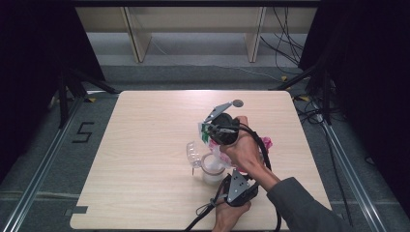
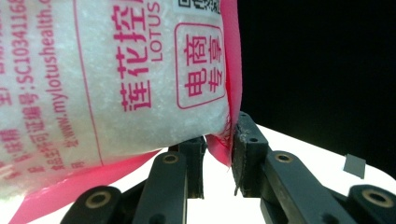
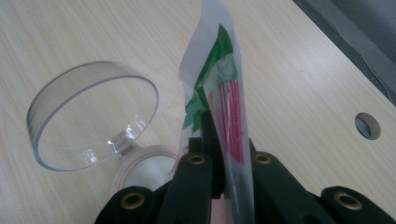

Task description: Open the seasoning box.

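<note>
— So, starting at your left: why is the left gripper down at the corner of that bag?

— I have its jaws pinched together on the pink sealed edge of the sugar bag, at the bottom corner, so I can tip the bag up from below. In the high view that gripper sits near the table's front edge, just under the work.

— And the clear lid standing open?

— It is hinged to the round container and swung back to the left, so the mouth is free. I judge the white grains are meant to go in there; the container already shows white inside.

— Then the right gripper?

— Clamped on the bag's top flap, the clear strip with green and red print, holding it high above the container so the bag hangs between my two grips, over the middle-right of the table.

— Count them for me.

— One bag, one container, one lid, two grippers, both closed on the bag.
</note>
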